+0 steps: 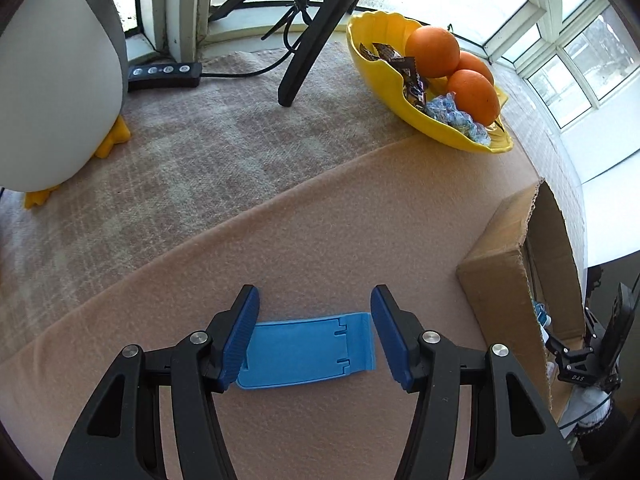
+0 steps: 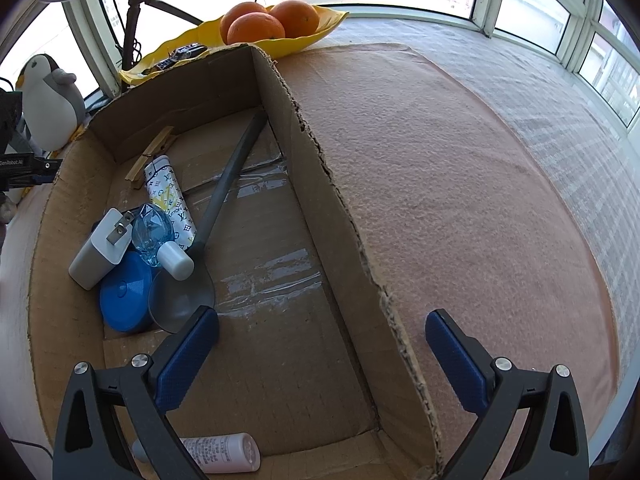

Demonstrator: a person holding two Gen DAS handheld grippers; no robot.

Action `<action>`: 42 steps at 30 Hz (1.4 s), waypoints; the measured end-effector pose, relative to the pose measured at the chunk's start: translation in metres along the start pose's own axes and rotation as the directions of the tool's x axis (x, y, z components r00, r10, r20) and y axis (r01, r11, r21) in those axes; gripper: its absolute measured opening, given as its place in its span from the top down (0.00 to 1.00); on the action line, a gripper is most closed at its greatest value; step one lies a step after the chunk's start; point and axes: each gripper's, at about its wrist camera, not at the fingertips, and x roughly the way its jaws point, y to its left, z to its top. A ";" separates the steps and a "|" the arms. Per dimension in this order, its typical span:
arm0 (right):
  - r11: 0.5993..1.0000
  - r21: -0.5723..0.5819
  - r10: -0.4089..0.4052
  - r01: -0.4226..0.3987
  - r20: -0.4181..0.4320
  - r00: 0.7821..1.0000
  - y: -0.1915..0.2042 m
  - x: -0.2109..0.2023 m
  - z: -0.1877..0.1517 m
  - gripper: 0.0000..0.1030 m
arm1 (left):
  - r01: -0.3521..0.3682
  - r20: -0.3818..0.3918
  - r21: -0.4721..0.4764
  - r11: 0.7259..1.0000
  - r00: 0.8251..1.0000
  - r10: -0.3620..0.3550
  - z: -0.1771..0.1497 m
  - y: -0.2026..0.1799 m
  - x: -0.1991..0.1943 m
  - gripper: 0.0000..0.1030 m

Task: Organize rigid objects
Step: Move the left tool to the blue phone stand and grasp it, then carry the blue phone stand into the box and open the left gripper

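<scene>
Down on the worktop (image 1: 320, 216), the left claw (image 1: 314, 340) straddles a blue stand (image 1: 304, 354) lying flat on the peach cloth. Its jaws are spread: the right pad stands clear of the stand's end, while the left pad overlaps the other end, and contact there cannot be told. The right claw (image 2: 320, 356) hangs unclenched and empty over the box (image 2: 340, 208), one finger inside and one outside its torn wall. In the box lie a charger (image 2: 98, 254), a blue lid (image 2: 124, 298), a glass bottle (image 2: 154, 232), a grey spoon (image 2: 224, 184), a clothespin (image 2: 150, 156) and a white tube (image 2: 220, 452). A yellow bowl (image 1: 384, 92) of oranges (image 1: 432, 51) sits beyond, near a plush penguin (image 1: 60, 80).
</scene>
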 end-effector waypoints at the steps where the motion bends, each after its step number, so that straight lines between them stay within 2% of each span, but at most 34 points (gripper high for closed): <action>1: 1.000 0.000 0.000 0.000 0.000 1.000 0.000 0.000 0.000 0.01 | 0.003 -0.004 0.003 1.000 1.000 -0.003 -0.003 -0.001 -0.001 0.44; 9: 1.000 -0.002 0.001 -0.001 0.000 1.000 0.000 0.000 -0.001 0.01 | 0.007 -0.027 0.014 1.000 1.000 -0.007 -0.040 -0.014 -0.007 0.44; 14: 1.000 -0.008 0.002 -0.002 -0.001 1.000 0.000 -0.001 0.000 0.01 | -0.142 0.006 0.099 0.985 0.990 0.142 -0.063 -0.037 -0.007 0.44; 17: 1.000 -0.013 0.004 -0.004 0.000 1.000 0.001 -0.001 -0.001 0.01 | -0.257 0.045 0.123 0.959 0.966 0.253 -0.068 -0.048 -0.002 0.44; 19: 1.000 -0.017 0.005 -0.005 -0.002 1.000 0.001 -0.002 -0.001 0.01 | -0.288 0.052 0.133 0.948 0.957 0.284 -0.069 -0.052 0.003 0.44; 25: 1.000 -0.021 0.004 -0.004 -0.001 1.000 0.004 -0.001 0.000 0.01 | -0.290 0.066 0.138 0.947 0.957 0.283 -0.069 -0.052 0.004 0.47; 29: 1.000 -0.020 0.004 -0.004 -0.002 1.000 0.004 -0.001 -0.001 0.01 | -0.284 0.075 0.159 0.946 0.959 0.275 -0.072 -0.067 0.011 0.64; 42: 1.000 -0.020 0.004 -0.004 -0.001 1.000 0.004 -0.001 -0.001 0.01 | -0.290 0.096 0.160 0.944 0.956 0.278 -0.084 -0.079 0.012 0.65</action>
